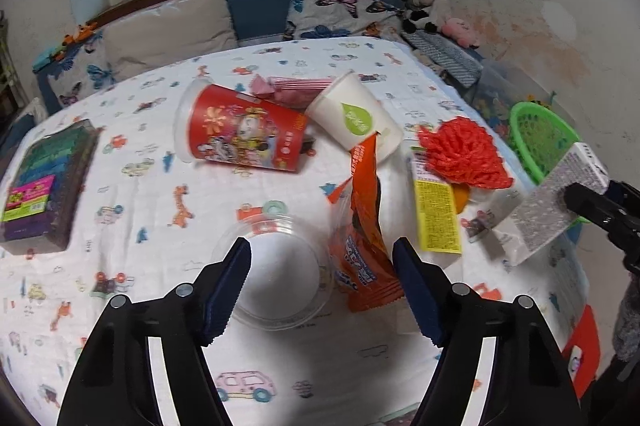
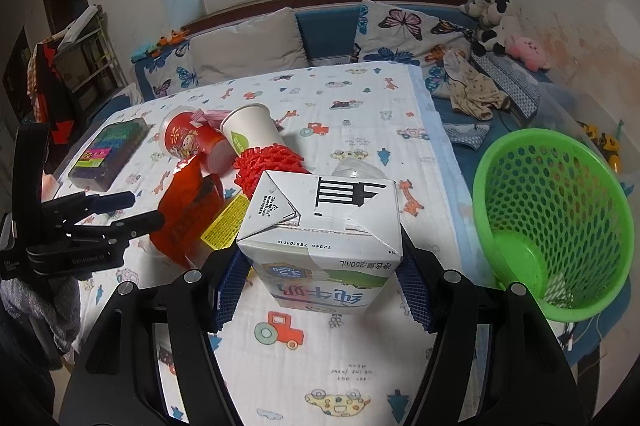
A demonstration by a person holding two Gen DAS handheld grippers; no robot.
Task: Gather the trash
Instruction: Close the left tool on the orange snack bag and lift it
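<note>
Milk carton (image 2: 320,246) clamped in my right gripper (image 2: 324,290), basket (image 2: 556,218) just to its right; my left gripper (image 1: 322,290) wide over lid (image 1: 280,278).

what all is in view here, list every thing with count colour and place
milk carton: 1, white, clamped in the right gripper above the table
basket: 1, green mesh, off the table's right edge
red tub: 1, red with clear rim, on its side mid table
paper cup: 1, white with green leaf, on its side by the red tub
foam net: 1, red, right of the paper cup
snack wrapper: 1, orange, between the left gripper's fingers
clear lid: 1, transparent, flat on the table by the snack wrapper
yellow label pack: 1, yellow, under the foam net
boxed set: 1, dark with multicolour, table's left edge
table cloth: 1, white with cartoon print
left gripper: 1, black, open
right gripper: 1, black, shut on the milk carton
</note>
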